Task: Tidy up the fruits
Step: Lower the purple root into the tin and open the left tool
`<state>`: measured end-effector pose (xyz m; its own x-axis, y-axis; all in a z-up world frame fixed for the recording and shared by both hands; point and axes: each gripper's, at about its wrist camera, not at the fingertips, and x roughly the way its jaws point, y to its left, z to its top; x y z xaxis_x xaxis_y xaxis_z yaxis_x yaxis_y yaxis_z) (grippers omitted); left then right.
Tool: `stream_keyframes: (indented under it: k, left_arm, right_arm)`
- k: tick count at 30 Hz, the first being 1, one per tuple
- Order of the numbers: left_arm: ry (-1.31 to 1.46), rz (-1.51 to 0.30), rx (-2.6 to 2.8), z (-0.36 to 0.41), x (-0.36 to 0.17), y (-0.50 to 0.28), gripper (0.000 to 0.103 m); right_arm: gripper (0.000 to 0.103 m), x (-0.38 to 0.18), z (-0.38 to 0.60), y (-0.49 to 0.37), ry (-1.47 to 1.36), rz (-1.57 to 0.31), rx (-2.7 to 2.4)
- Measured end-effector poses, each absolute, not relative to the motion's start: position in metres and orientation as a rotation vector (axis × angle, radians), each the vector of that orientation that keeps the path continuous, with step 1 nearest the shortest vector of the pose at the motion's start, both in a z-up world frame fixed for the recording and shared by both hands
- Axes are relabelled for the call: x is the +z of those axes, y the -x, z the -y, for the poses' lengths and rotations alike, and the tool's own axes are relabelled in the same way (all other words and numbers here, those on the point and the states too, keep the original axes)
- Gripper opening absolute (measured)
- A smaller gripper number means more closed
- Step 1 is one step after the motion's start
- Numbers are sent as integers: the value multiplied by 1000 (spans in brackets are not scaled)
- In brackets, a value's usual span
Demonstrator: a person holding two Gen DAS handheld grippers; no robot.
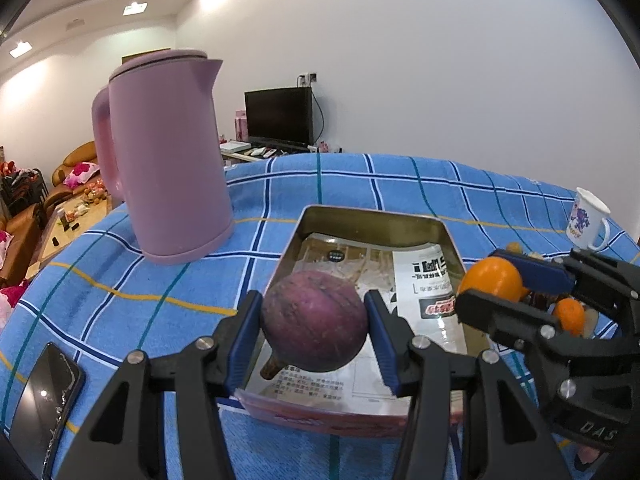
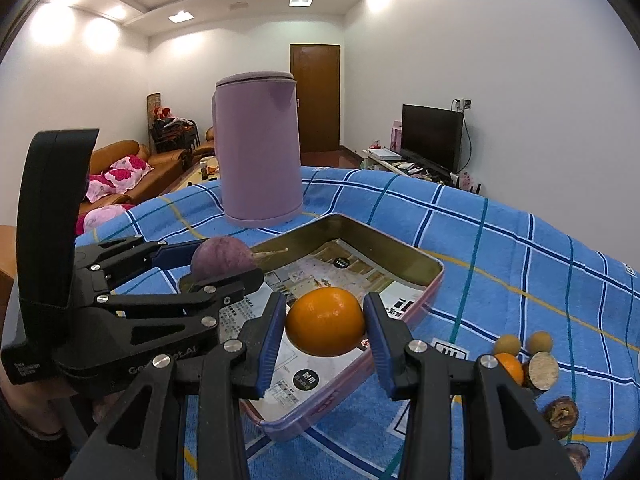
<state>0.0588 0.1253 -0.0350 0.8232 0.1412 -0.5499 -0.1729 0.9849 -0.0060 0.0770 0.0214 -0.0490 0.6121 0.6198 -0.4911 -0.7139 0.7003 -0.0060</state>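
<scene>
Home living room: leather sofa (image 2: 120,156) with floral cushions, television (image 2: 432,136) on low stand, wooden door (image 2: 316,98), recessed ceiling lights.

I counted one purple fruit (image 1: 315,320), two oranges (image 2: 326,322) (image 2: 510,366), two small tan round fruits (image 2: 507,345) (image 2: 540,342), one tin tray (image 2: 430,276), one pink kettle (image 1: 168,152), one mug (image 1: 586,220), one phone (image 1: 44,396).

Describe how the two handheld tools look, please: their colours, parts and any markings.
Both the left tool and the right tool have black plastic linkage arms with silver round rivets and blue ribbed pads. White lettering, only partly readable, marks each body. The left tool carries a tall black block.
</scene>
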Motion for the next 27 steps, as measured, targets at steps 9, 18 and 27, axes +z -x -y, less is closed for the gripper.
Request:
stream_keyframes:
  k: [9,18,27]
  left_arm:
    - [53,-610,174,-129,-39,-64,54]
    - [40,-626,179,-129,-41,-67,54]
    - [33,-599,189,-126,-37,-61,60]
  right_arm:
    - [42,-56,-30,-78,230,-491,783]
    - [43,-63,-38,-80,264,-521,788]
    - [47,-60,-33,-79,244,-504,777]
